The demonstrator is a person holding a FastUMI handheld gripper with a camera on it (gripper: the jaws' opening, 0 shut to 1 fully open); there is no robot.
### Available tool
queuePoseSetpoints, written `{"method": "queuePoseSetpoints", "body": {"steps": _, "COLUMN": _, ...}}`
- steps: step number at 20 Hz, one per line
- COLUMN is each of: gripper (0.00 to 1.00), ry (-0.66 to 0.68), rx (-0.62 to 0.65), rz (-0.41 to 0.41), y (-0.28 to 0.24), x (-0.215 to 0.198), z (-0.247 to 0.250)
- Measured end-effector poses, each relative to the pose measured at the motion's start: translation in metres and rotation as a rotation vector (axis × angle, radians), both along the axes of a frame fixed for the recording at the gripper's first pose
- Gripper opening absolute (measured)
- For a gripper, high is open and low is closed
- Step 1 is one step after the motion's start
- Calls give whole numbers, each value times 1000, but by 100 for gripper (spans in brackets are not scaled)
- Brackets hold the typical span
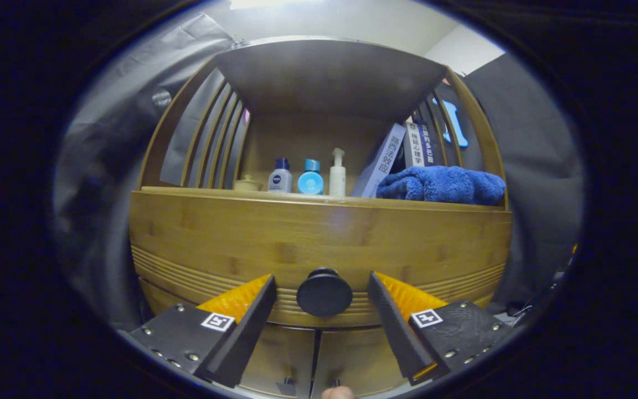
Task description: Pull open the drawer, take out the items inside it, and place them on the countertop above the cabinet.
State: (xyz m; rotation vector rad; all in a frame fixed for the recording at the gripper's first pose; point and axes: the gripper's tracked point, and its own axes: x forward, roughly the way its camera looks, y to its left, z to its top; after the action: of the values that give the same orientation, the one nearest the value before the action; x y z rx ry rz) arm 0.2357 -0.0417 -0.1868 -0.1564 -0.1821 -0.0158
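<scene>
Two fingers of the hand-held gripper (323,310) stand spread apart, with the round black knob (324,292) of the drawer (319,244) between them, touched by neither. The drawer front is flush with the wooden cabinet (shut, so its contents are hidden). Along the countertop (197,191) above it, from the left: a small cream jar (247,184) near the left edge, a white bottle with a dark blue cap (279,176), a round blue bottle (310,177), and a white pump bottle (337,174) at the middle. Right of these, books (402,149) lean toward the slatted right side, and a blue towel (442,185) lies bunched at the right front corner.
</scene>
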Motion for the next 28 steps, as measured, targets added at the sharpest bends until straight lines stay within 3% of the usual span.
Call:
{"method": "queuePoseSetpoints", "body": {"steps": 4, "gripper": 100, "ry": 59, "rx": -12, "rz": 11, "y": 3, "x": -19, "z": 22}}
{"method": "queuePoseSetpoints", "body": {"steps": 12, "gripper": 100, "ry": 157, "rx": 125, "rz": 22, "y": 24, "x": -127, "z": 101}}
{"method": "queuePoseSetpoints", "body": {"steps": 19, "gripper": 100, "ry": 117, "rx": 153, "rz": -16, "y": 15, "x": -214, "z": 185}}
{"method": "queuePoseSetpoints", "body": {"steps": 28, "gripper": 100, "ry": 115, "rx": 159, "rz": 32, "y": 21, "x": -293, "z": 218}}
